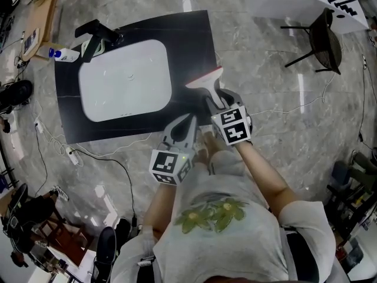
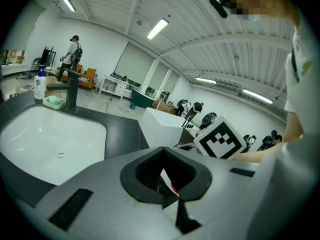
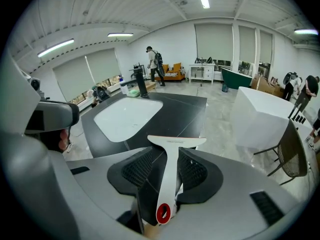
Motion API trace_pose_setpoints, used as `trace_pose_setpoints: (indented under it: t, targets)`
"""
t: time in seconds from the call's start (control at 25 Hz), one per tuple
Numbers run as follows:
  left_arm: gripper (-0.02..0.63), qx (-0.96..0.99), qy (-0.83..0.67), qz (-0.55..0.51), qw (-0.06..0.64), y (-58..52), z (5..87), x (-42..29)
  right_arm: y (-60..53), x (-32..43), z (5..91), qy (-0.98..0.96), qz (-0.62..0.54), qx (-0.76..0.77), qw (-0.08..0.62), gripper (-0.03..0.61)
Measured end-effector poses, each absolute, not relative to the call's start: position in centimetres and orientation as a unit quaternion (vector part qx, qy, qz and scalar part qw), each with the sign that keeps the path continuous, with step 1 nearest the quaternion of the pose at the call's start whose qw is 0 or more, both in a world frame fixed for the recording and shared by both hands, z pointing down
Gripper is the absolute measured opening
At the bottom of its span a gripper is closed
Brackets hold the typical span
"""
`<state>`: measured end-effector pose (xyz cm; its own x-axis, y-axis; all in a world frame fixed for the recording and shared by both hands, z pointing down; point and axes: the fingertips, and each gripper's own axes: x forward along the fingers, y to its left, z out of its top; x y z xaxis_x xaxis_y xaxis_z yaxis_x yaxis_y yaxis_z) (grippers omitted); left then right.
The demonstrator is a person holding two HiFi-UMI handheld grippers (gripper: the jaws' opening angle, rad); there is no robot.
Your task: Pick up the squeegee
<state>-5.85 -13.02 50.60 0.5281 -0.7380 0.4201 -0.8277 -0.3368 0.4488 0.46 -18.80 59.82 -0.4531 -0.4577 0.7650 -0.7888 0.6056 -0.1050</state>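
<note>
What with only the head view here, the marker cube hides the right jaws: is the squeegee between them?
Observer: Yes. In the right gripper view the squeegee lies with its handle between the jaws of the right gripper.
Operator: Clamped?
Observer: No. The jaws stand apart, with a dark gap left of the handle.
Operator: And the left gripper?
Observer: In its own view the left gripper has its jaws meeting at the tips, gripping nothing.
</note>
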Motion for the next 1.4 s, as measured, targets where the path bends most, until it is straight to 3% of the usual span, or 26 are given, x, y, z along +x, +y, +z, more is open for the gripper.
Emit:
trace_pose_setpoints:
  t: [1.4]
  targets:
    - [0.009,0.804,-0.479,0.088,0.341,-13.2,53.1,-7.2,-20.7,0.8,65.2,-0.775,0.236,0.413,0.416,0.13]
